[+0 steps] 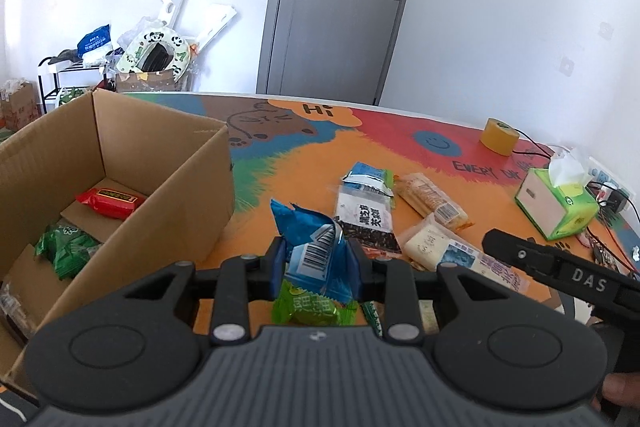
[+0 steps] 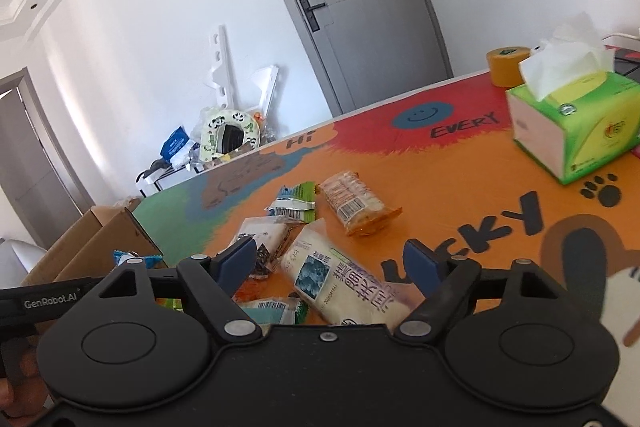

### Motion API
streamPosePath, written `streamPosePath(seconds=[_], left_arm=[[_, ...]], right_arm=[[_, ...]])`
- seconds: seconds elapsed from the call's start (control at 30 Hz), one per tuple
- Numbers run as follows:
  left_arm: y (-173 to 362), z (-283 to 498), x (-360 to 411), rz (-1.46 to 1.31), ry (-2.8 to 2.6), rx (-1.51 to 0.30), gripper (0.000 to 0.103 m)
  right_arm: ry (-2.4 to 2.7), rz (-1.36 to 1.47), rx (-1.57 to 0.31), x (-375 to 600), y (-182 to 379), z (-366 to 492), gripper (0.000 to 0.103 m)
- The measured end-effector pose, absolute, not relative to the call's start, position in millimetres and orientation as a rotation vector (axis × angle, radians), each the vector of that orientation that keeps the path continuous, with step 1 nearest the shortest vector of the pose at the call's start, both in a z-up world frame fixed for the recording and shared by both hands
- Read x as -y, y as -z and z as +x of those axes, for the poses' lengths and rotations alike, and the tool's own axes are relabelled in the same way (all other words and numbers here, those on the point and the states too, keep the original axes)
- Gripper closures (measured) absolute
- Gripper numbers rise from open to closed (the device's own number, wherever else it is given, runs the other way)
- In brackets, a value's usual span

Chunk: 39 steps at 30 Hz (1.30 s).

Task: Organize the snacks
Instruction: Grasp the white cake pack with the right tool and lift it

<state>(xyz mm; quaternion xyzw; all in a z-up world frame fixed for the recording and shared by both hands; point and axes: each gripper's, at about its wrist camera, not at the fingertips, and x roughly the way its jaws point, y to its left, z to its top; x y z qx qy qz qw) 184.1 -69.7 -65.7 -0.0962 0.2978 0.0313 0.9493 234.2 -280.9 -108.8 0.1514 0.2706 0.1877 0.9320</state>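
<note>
Blue snack packet [image 1: 316,247] pinched upright in left gripper [image 1: 318,259], lifted clear for cardboard box [image 1: 160,163] alongside. Right gripper [image 2: 332,263] spread wide, empty, poised over white packet [image 2: 336,275] on table [image 2: 460,163].

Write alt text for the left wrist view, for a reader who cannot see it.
The left tongs grip a blue snack packet above a colourful table. An open cardboard box at left holds red and green packets; more snacks lie scattered at right.
</note>
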Motion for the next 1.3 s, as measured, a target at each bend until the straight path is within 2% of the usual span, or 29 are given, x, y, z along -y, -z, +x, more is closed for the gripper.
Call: streamPosePath(seconds=[0.3,0.4,0.43,0.57,1.03,1.3], left_arm=[[82,189,68,-0.219,-0.057,-0.650,0.073],[84,185,70,-0.224,-0.049,-0.653,0.073],[84,183,70,-0.224,-0.047,-0.653,0.073],[83,175,70,-0.229,-0.041,-0.645,0.073],[81,145,75,-0.241,-0.010,-0.628,0.073],[82,143,68,-0.253,-0.006,-0.630,0.073]], right_arm=[[-0.361,0.301,-0.678,279,131,237,0.048],[-0.391,0.287,-0.676,279,133,228,0.068],[-0.400,0.298,-0.681,279,132,225,0.071],[-0.383,0.290,-0.673,281,127,213,0.077],[-0.336,0.308,-0.682,300,120,164,0.078],[-0.322,0.289,-0.665,289,112,168,0.052]])
